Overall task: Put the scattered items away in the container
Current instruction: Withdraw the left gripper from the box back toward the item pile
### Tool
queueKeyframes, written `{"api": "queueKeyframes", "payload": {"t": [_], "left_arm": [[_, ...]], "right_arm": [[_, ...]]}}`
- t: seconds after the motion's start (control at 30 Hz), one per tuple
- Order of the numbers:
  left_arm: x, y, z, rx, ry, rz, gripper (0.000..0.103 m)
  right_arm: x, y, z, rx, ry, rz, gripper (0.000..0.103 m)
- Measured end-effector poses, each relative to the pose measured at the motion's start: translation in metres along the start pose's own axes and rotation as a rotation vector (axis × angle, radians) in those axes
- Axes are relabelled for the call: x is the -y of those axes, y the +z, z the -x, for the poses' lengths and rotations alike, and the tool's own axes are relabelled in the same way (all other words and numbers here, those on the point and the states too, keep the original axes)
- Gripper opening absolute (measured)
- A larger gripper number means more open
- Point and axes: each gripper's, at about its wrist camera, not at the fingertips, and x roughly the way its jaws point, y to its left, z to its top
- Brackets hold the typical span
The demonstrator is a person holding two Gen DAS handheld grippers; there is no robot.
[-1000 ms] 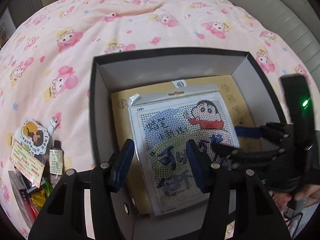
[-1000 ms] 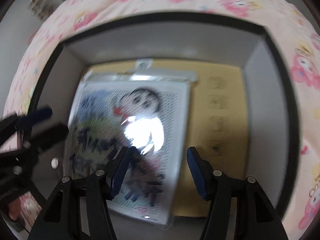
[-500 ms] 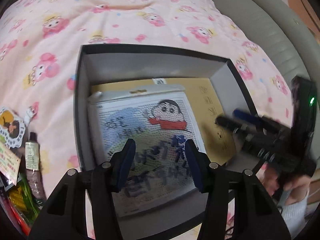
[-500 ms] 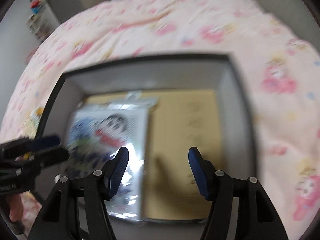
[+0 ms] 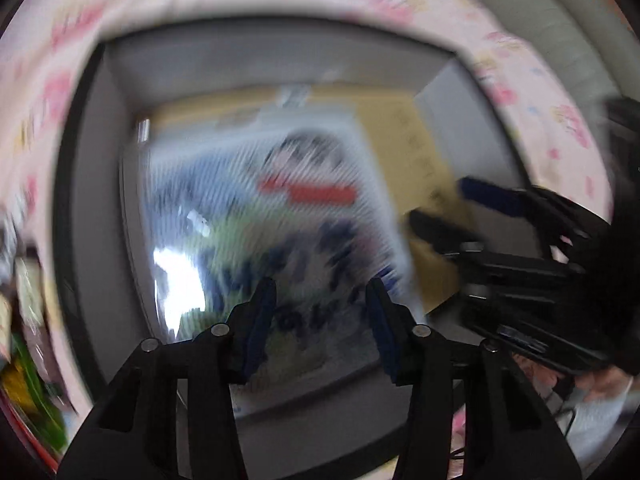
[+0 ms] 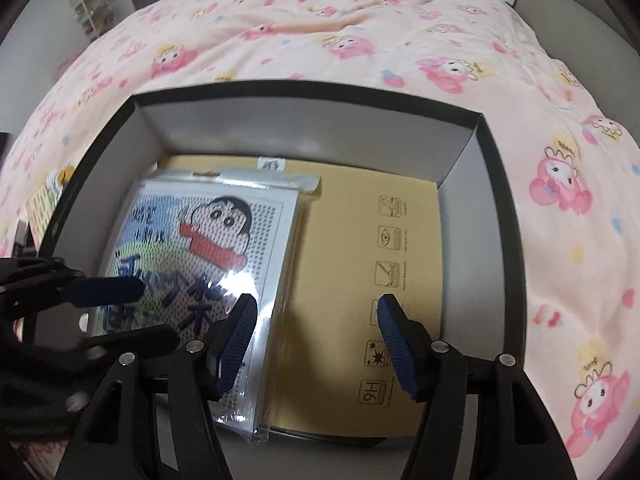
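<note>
A black box (image 6: 496, 184) with grey inner walls sits on the pink bed cover. Inside lies a cartoon picture pack in clear plastic (image 6: 208, 264) on a tan card (image 6: 360, 240). The box (image 5: 80, 184) and pack (image 5: 264, 216) show blurred in the left wrist view. My left gripper (image 5: 320, 312) is open and empty above the pack's near end; it also shows in the right wrist view (image 6: 120, 312). My right gripper (image 6: 316, 344) is open and empty over the box's near middle; it shows in the left wrist view (image 5: 452, 208).
The pink cartoon bed cover (image 6: 360, 40) surrounds the box. Several loose packets and a small tube (image 5: 24, 320) lie blurred on the cover left of the box. A yellow sticker card (image 6: 44, 208) lies beyond the box's left wall. A grey headboard (image 6: 560, 4) is at far right.
The left gripper swung in closer over the pack, so its view is blurred. The right gripper pulled back and steadied. Both stayed open; the pack lies still.
</note>
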Motion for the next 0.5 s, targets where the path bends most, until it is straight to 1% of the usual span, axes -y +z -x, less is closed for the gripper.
{"api": "queueKeyframes", "payload": {"t": [0.07, 0.13, 0.17, 0.23, 0.27, 0.4, 0.5], "left_arm": [[-0.003, 0.001, 0.001, 0.000, 0.000, 0.005, 0.044], [0.001, 0.001, 0.003, 0.013, 0.056, -0.013, 0.044], [0.004, 0.000, 0.003, 0.024, 0.106, -0.033, 0.044], [0.010, -0.003, 0.002, 0.036, 0.142, -0.057, 0.043], [0.009, -0.004, 0.003, 0.043, 0.143, -0.059, 0.043], [0.005, -0.003, 0.016, 0.084, 0.089, -0.038, 0.043], [0.004, 0.015, 0.030, 0.124, 0.125, -0.017, 0.043]], "right_arm": [[-0.001, 0.000, -0.005, -0.018, 0.012, -0.004, 0.059], [-0.002, -0.001, -0.008, -0.031, 0.004, -0.018, 0.059], [-0.002, 0.000, -0.009, -0.033, -0.012, -0.020, 0.059], [-0.002, 0.001, -0.007, -0.029, -0.004, -0.023, 0.059], [-0.003, 0.000, -0.008, -0.038, 0.013, -0.026, 0.059], [-0.007, 0.000, -0.006, -0.042, 0.028, 0.000, 0.059], [-0.001, 0.010, 0.002, -0.015, 0.046, -0.012, 0.059]]}}
